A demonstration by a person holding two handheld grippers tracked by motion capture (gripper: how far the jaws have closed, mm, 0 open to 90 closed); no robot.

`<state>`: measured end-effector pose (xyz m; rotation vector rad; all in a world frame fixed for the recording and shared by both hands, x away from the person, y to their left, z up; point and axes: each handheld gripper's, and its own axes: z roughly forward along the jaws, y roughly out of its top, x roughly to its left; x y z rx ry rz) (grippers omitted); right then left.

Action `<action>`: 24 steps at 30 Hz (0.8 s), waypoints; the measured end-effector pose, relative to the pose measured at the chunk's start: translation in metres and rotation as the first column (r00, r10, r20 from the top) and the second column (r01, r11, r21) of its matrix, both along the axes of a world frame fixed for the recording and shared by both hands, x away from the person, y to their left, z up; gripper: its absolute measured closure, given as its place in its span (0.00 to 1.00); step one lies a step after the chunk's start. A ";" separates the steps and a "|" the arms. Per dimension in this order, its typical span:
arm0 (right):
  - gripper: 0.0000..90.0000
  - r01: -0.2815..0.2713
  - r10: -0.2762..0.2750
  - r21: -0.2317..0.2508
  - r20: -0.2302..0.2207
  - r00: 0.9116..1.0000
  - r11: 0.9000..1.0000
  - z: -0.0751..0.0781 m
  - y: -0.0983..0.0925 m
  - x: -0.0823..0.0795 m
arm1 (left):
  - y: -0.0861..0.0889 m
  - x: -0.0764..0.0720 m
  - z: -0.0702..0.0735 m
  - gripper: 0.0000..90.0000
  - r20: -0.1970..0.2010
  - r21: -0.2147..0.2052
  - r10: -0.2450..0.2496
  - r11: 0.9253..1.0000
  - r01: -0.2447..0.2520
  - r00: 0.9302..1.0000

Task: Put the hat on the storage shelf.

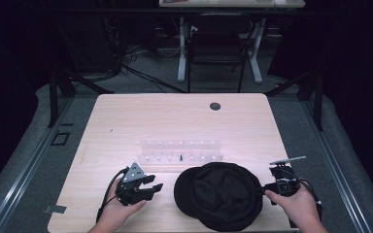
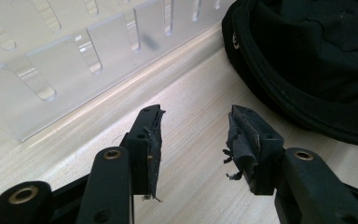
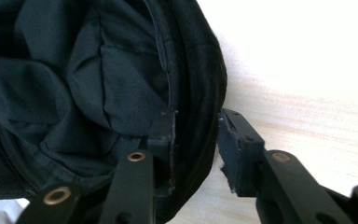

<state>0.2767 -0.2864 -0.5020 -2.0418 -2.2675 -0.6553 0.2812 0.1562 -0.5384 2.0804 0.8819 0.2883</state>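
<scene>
A black hat [image 1: 218,194] lies upside down near the table's front edge, its lining showing [image 3: 74,70]. My right gripper [image 1: 267,189] reaches its right rim. In the right gripper view the jaws [image 3: 196,116] straddle that rim, one finger inside the hat and one outside, with a thin gap at the outer pad. My left gripper [image 1: 154,183] hovers left of the hat, a short way from it. Its jaws [image 2: 196,116] stand open over bare wood with nothing between them, and the hat's edge [image 2: 317,56] is to their right.
A clear slotted acrylic rack [image 1: 180,150] lies just behind the hat, close ahead of my left gripper [image 2: 51,70]; a small dark peg [image 1: 181,157] sits in it. The wooden table [image 1: 175,116] has a cable hole [image 1: 215,106] at the back. A chair [image 1: 218,48] stands beyond.
</scene>
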 end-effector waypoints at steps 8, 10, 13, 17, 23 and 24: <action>0.79 0.049 -0.044 0.042 -0.099 0.994 0.998 -0.010 -0.007 0.012 | 0.000 -0.001 0.000 0.61 -0.009 0.009 -0.016 1.000 0.016 1.000; 0.81 0.066 -0.057 0.070 -0.128 0.990 0.995 -0.014 -0.012 0.015 | 0.000 -0.001 0.000 0.61 -0.009 0.009 -0.015 1.000 0.015 1.000; 0.82 0.100 -0.087 0.089 -0.140 0.986 0.991 -0.019 -0.013 0.016 | -0.001 -0.001 -0.001 0.61 -0.008 0.005 -0.013 1.000 0.013 1.000; 0.83 0.076 -0.060 0.087 -0.174 0.983 0.993 -0.023 -0.011 0.018 | -0.002 -0.002 -0.002 0.61 -0.011 0.009 -0.013 1.000 0.014 1.000; 0.78 0.098 -0.082 0.086 -0.177 0.981 0.991 -0.028 -0.009 0.020 | -0.003 -0.002 -0.002 0.61 -0.014 0.013 -0.019 1.000 0.019 1.000; 0.77 0.070 -0.055 0.071 -0.198 0.979 0.995 -0.028 -0.010 0.021 | -0.003 -0.002 -0.002 0.61 -0.016 0.014 -0.020 1.000 0.020 1.000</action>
